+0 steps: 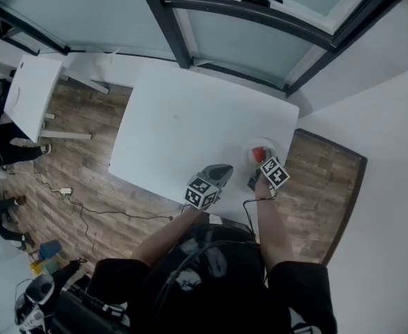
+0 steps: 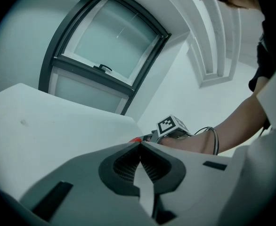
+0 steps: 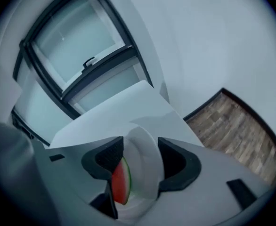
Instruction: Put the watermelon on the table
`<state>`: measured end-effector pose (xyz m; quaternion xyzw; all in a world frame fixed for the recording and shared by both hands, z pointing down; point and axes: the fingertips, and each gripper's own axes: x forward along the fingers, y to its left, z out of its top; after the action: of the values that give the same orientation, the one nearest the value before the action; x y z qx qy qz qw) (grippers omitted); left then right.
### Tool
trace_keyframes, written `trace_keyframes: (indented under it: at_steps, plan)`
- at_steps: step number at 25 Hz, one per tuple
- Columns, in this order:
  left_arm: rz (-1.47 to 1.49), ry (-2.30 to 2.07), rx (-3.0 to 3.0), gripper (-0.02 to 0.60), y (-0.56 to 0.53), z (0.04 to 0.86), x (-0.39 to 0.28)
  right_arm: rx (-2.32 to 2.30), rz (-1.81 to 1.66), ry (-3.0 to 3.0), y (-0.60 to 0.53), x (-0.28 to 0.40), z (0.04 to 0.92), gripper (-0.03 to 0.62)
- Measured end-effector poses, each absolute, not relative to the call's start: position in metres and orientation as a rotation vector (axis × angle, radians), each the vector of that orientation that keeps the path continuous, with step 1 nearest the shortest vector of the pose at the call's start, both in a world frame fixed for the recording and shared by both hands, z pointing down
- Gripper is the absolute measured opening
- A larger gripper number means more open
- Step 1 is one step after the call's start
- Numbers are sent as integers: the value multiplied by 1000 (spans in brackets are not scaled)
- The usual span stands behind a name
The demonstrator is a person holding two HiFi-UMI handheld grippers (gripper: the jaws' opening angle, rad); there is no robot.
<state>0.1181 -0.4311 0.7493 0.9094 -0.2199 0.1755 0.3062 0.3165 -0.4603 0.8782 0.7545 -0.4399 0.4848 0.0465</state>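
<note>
A red watermelon slice [image 1: 259, 152] with a green rind lies on a small white plate [image 1: 271, 144] near the right front corner of the white table [image 1: 190, 117]. My right gripper [image 1: 257, 169] hangs just above the plate and is open. In the right gripper view the plate [image 3: 146, 157] fills the gap between the jaws, and the slice [image 3: 120, 182] sits close beside the left pad without being pinched. My left gripper [image 1: 223, 171] hovers over the table's front edge, left of the plate. Its pads [image 2: 140, 147] meet with nothing between them.
A second small white table [image 1: 30, 96] stands at the far left. Dark-framed windows [image 1: 253, 19] run behind the main table. Wood floor [image 1: 85, 179] with a cable lies left of it, and a white wall [image 1: 392, 152] closes in on the right. A person's legs show at the far left.
</note>
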Motion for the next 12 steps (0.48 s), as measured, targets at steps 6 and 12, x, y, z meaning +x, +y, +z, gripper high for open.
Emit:
trace_keyframes:
  at_steps: [6, 12]
  plan:
    - [438, -572, 2412, 3, -435, 744, 124, 2178, 1027, -1437, -459, 319, 851, 221]
    - [382, -587, 2467, 3, -440, 713, 125, 2109, 696, -1701, -445, 293, 757, 44]
